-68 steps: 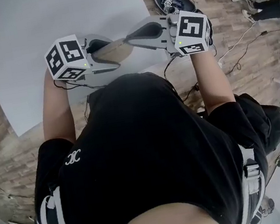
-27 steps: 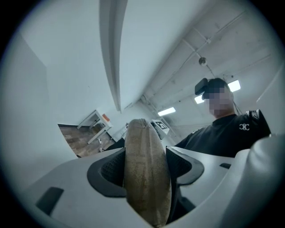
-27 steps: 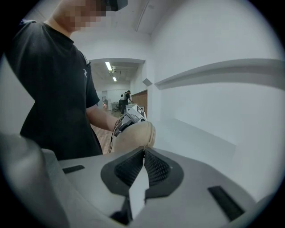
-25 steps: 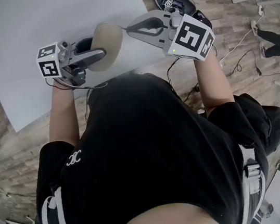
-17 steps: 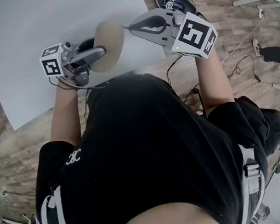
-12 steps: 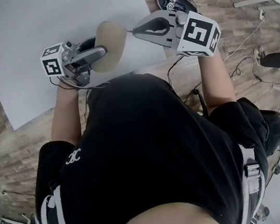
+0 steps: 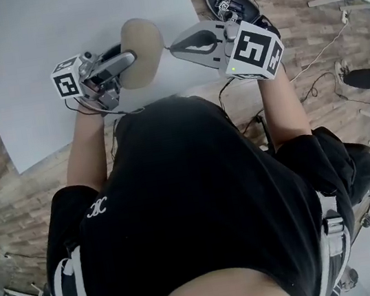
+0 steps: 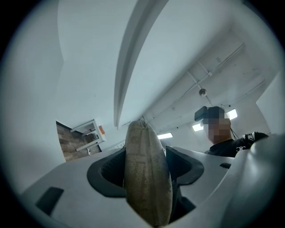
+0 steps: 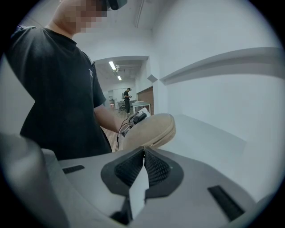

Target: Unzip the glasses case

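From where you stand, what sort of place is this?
Probably an indoor lab or workroom: a white table, loose cables on a wood-plank floor, and strip lights over a back area where another person stands.

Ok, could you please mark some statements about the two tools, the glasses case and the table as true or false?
1. The left tool is clamped on the tan glasses case. True.
2. The right tool stands wide open. False: its jaws are together.
3. The case lies flat on the white table. False: the left tool holds it up off the table.
4. In the head view, the right tool's tip is close to the case's right edge. True.
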{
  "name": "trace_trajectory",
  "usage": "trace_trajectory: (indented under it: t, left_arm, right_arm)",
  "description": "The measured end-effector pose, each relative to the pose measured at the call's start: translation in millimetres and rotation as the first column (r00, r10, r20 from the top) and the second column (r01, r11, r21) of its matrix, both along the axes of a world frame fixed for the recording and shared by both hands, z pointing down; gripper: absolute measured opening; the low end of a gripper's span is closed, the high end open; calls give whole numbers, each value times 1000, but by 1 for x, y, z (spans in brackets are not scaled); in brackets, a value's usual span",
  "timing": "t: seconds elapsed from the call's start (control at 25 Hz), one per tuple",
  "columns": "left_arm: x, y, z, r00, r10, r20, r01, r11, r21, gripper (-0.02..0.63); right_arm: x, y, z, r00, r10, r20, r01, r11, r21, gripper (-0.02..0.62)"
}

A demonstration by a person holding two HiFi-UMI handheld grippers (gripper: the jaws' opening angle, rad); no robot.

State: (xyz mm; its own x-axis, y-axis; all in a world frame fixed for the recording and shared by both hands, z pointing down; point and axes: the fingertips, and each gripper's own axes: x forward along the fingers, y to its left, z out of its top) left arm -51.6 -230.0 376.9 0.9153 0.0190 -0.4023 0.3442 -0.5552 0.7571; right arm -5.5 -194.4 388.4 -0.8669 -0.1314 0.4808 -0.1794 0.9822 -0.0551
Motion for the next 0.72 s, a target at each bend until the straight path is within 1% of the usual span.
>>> trace_trajectory:
  t: [0.16,0.28,0.36,0.52,0.64,0.72]
  left_arm:
    - [0,-14,-3,999,-44,-24,43,998,-39,276]
    - [-2,-28,-12,992,-86,-96,76,992,-105,276]
    - [-2,-33,-17,986,-111,-127,93,985,-143,276]
    - [-7,-35,-20,979,-138,-153,111,979,-171,276]
    - [-25,-36,-21,967,-171,-191,132,971,-201,276]
    - [-27,-39,-23,959,-187,-212,140,966,-218,276]
  right_arm:
    - [-1,-7,0,1000,13,2,-13,1000,1,21]
    - [-6,-7,1,1000,-6,-1,6,1000,-3,21]
    - [-10,-4,3,1000,-17,-1,17,1000,-3,21]
    - [-20,3,3,1000,-27,10,27,1000,-2,21]
    - [-37,12,4,999,-43,14,43,999,-7,21]
    - [-40,15,5,999,-52,15,52,999,-9,21]
